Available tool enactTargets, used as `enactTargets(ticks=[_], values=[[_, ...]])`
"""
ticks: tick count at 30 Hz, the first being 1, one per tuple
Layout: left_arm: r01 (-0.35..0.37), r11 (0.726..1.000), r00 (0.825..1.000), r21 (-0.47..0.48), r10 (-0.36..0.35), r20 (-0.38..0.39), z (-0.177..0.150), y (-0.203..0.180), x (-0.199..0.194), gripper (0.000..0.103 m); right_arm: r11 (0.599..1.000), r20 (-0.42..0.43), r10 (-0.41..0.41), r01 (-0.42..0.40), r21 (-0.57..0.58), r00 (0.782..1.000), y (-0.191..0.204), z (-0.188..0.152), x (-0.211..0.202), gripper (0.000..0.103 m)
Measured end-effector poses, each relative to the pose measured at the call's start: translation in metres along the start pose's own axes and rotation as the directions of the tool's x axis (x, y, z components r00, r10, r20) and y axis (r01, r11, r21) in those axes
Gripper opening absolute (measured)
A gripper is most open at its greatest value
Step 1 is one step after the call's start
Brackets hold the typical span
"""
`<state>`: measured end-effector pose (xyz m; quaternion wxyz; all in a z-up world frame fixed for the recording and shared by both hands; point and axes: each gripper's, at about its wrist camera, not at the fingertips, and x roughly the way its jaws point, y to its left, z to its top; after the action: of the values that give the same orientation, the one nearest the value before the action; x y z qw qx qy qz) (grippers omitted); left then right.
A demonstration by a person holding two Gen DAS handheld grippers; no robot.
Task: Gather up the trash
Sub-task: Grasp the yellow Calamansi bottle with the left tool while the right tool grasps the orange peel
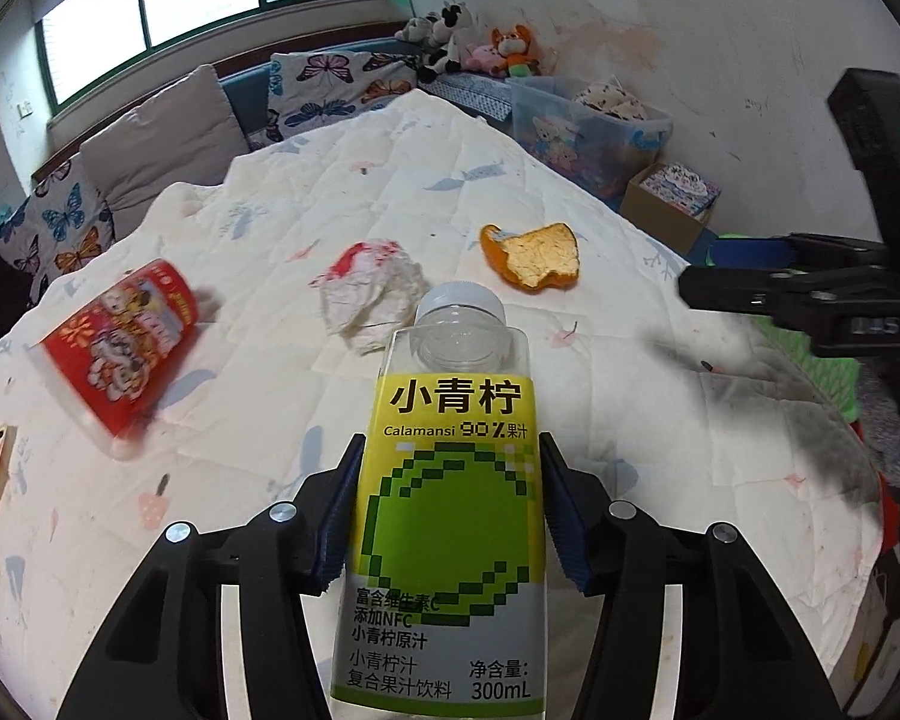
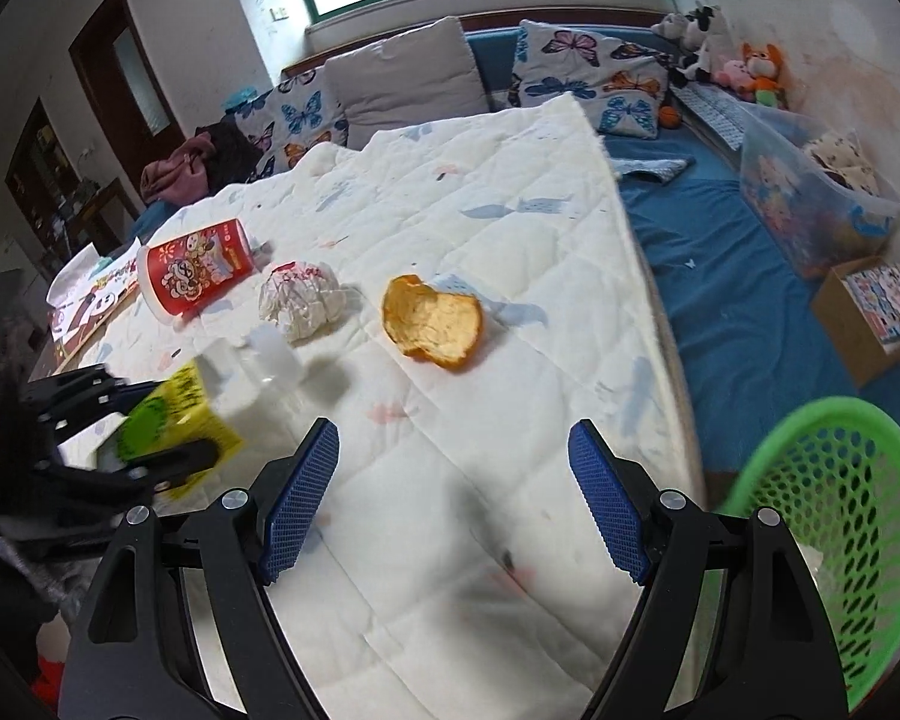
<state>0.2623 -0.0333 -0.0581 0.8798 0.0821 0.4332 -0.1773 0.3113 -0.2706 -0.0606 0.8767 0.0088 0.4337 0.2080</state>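
A clear juice bottle (image 1: 450, 510) with a yellow-green label is clamped between the blue pads of the left tongs (image 1: 450, 516), its white cap pointing away from them. No earlier picture bears on the jaws beyond that grip. The right tongs (image 2: 453, 498) are held apart with nothing between the pads, over the white quilt (image 2: 450, 228) on the bed. Ahead of the right tongs an orange peel (image 2: 432, 321) is seen lying on the quilt; further to the left of it a crumpled tissue (image 2: 300, 300) and a red paper cup (image 2: 195, 273) on its side are found. A green perforated basket (image 2: 840, 540) is seen to the right of the right tongs, beside the bed.
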Motion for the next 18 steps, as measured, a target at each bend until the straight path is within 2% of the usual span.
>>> enactTargets(ticks=[10, 18], values=[[-0.01, 0.998, 0.998, -0.06, 0.013, 0.054, -0.019, 0.027, -0.04, 0.053, 1.0, -0.039, -0.009, 0.008, -0.029, 0.999, 0.024, 0.026, 0.054, 0.079], [-0.015, 0.995, 0.997, -0.095, 0.022, 0.07, -0.03, 0.045, -0.056, 0.053, 0.995, -0.06, -0.095, 0.093, -0.042, 0.994, 0.031, 0.036, 0.089, 0.075]])
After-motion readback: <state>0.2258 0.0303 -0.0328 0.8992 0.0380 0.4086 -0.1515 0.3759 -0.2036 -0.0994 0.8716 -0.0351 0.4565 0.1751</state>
